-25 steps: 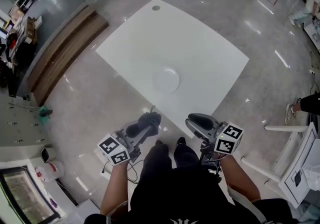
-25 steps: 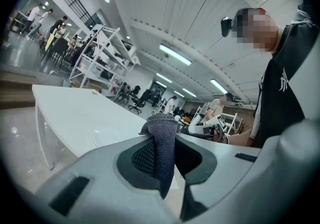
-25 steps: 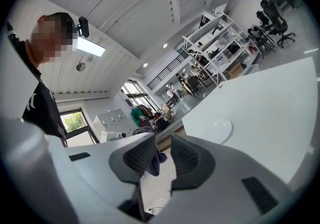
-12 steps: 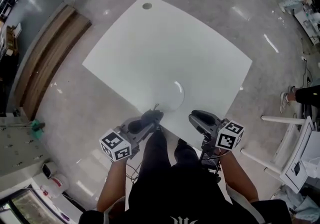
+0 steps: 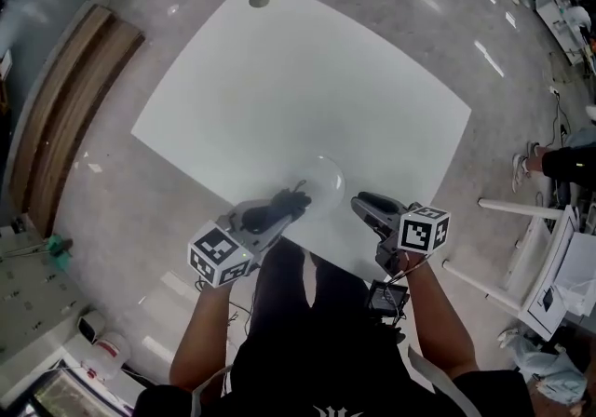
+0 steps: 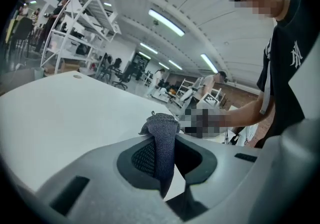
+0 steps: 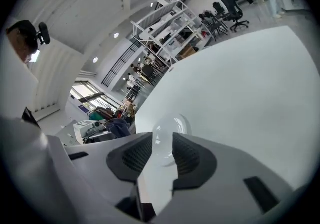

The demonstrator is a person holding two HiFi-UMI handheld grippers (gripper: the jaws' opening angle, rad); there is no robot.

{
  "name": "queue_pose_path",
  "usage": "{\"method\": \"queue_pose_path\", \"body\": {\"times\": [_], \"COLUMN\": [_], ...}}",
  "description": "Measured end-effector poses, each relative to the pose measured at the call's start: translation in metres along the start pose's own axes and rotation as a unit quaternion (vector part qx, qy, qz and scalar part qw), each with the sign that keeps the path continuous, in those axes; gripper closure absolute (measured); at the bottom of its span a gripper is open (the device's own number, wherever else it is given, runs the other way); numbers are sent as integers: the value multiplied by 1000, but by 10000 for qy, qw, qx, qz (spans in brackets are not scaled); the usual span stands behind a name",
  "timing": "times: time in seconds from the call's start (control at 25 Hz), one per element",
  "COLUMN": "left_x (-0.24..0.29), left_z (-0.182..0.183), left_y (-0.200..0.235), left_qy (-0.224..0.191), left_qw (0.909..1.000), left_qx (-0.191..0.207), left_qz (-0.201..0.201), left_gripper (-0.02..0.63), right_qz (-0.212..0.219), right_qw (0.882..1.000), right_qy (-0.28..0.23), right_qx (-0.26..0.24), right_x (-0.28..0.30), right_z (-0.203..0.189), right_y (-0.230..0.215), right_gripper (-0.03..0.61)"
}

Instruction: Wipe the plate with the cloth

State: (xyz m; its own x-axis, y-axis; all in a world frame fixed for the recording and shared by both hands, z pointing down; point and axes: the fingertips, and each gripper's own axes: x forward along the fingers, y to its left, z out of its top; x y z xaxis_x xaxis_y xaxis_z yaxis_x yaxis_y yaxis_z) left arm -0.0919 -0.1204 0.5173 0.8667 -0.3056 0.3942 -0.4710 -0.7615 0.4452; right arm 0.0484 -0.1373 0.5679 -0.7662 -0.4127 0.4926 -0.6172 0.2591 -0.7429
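Observation:
A pale, glossy plate (image 5: pixel 319 175) lies near the front edge of the white table (image 5: pixel 307 80). My left gripper (image 5: pixel 294 200) is shut on a dark grey cloth (image 5: pixel 277 211) and reaches over the table edge just left of the plate. In the left gripper view the cloth (image 6: pixel 163 130) hangs pinched between the jaws of that gripper (image 6: pixel 165 154). My right gripper (image 5: pixel 359 202) sits just right of the plate, its jaws opening with nothing pressed between them. In the right gripper view the plate (image 7: pixel 173 123) shows ahead, through the gap of that gripper (image 7: pixel 162 141).
A round cable hole (image 5: pixel 259 0) marks the table's far corner. Wooden boards (image 5: pixel 56 103) lie on the floor at the left. White metal frames (image 5: pixel 545 262) and another person's shoe (image 5: pixel 520 169) are at the right. The holder's legs are under the near table edge.
Both grippers have moved forward and down to the table's near edge beside the plate. The left one still carries the cloth. The right jaws have widened.

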Motion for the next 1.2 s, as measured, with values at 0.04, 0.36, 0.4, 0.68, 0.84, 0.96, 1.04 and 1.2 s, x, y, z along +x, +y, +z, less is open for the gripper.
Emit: {"method": "queue_pose_path", "body": {"times": [0.04, 0.36, 0.4, 0.68, 0.84, 0.96, 1.04, 1.2], "left_x": [7, 55, 59, 71, 75, 83, 89, 109], "left_z": [0, -6, -8, -14, -15, -14, -14, -16], "left_y": [2, 15, 16, 21, 21, 15, 10, 1], "left_qy": [99, 681, 749, 979, 1093, 1198, 1283, 1595], "left_qw": [9999, 9975, 9970, 9947, 9934, 9917, 9901, 9822], "left_qx": [70, 177, 188, 295, 351, 469, 556, 927], "left_qz": [-13, -39, -28, 66, 32, -89, -148, -341], "left_gripper": [560, 560, 560, 560, 560, 560, 560, 560], "right_qz": [-54, -156, -153, 149, 101, 88, 91, 75], "right_qw": [9999, 9937, 9924, 9857, 9822, 9806, 9798, 9794], "right_qy": [117, 911, 1005, 1384, 1565, 1605, 1627, 1586], "right_qx": [80, 633, 693, 946, 1035, 1125, 1163, 1245], "right_x": [4, 36, 39, 59, 64, 63, 62, 61], "right_z": [-2, -9, -10, -9, -13, -15, -16, -16], "right_y": [-8, -46, -49, -47, -49, -52, -52, -53], "right_gripper": [476, 454, 454, 472, 527, 552, 554, 555]}}
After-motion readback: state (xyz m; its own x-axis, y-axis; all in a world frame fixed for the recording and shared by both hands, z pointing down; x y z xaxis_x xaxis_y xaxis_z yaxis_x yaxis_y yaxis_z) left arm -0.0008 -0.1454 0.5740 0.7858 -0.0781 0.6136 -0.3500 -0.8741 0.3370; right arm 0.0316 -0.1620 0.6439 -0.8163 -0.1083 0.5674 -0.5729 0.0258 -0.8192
